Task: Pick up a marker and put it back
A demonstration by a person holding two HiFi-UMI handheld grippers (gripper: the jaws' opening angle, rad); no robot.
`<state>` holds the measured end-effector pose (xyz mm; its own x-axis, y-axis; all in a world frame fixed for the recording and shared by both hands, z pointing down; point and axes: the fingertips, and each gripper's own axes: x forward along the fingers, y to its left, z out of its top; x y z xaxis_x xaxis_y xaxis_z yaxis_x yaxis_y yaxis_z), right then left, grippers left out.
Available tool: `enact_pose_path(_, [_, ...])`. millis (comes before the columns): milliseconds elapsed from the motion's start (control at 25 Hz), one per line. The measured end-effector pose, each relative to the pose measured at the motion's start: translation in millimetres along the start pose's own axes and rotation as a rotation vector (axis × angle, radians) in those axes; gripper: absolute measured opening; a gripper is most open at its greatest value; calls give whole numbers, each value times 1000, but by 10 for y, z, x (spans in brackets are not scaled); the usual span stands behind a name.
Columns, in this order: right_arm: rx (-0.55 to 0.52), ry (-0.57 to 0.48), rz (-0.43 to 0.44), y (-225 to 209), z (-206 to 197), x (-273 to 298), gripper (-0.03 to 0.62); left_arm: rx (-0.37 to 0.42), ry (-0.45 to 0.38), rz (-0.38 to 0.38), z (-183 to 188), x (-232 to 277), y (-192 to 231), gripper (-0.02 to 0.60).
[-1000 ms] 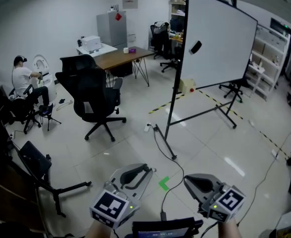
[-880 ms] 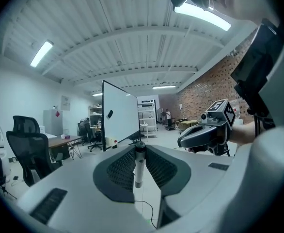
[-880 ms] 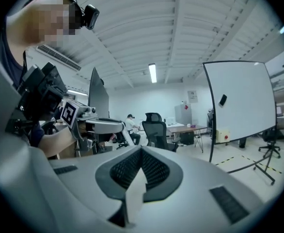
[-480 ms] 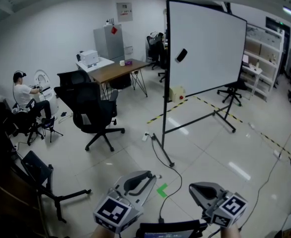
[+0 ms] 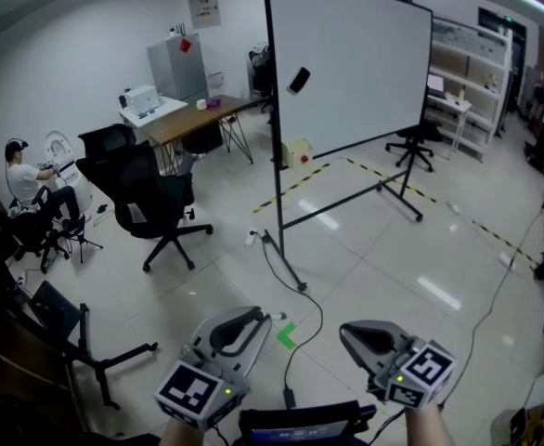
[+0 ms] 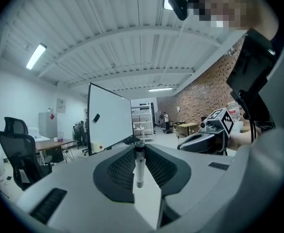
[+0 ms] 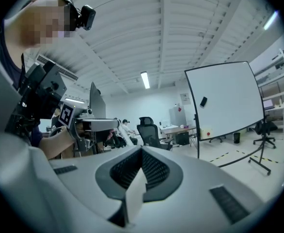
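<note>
Tiled office floor (image 5: 365,249) below whiteboard (image 5: 356,72); left gripper (image 5: 272,317) clamped on marker (image 6: 140,164), right gripper (image 5: 344,332) closed, empty.

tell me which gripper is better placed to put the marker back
Left. The left gripper is clamped on the slim white marker, which stands upright between its jaws. The right gripper has its jaws together on nothing.

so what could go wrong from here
The marker stands upright, pinched in the left gripper; being thin and round, it might tilt or slip out. A black cable trails over the floor between the person and the whiteboard, so it could probably trip them.
</note>
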<state>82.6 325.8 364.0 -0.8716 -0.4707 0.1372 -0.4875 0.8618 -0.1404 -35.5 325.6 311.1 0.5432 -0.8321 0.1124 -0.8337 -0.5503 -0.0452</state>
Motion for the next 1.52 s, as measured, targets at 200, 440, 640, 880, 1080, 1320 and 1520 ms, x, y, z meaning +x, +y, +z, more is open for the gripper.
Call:
enact_pose_path(200, [-1,0,-8,-48,-13,-188,12,6,12,-19,-5,99,-187,64])
enact_pose_path(440, [-8,3,-13,-123,-28,-370,12,22,8,-7,66,149,-356,64])
enact_pose_path(640, [-44,0,4,-164,46,-437,12,32,7,28,135,112,-415,64])
enact_pose_path(880, [-48,-32,12,-267,161,-496,12,49,20,52,169,111,-420,64])
enact_pose_path(1080, [-28,-74,-22,-423,328,-485,12,75,-12,49,331,141,-302,64])
enact_pose_path(1320, [-49,-82,-71,-580,460,-421,12,88,-55,2,433,336,-104,64])
enact_pose_path(1520, [-72,-66,-140,-777,566,-167,12,84,-90,-51,494,529,250,64])
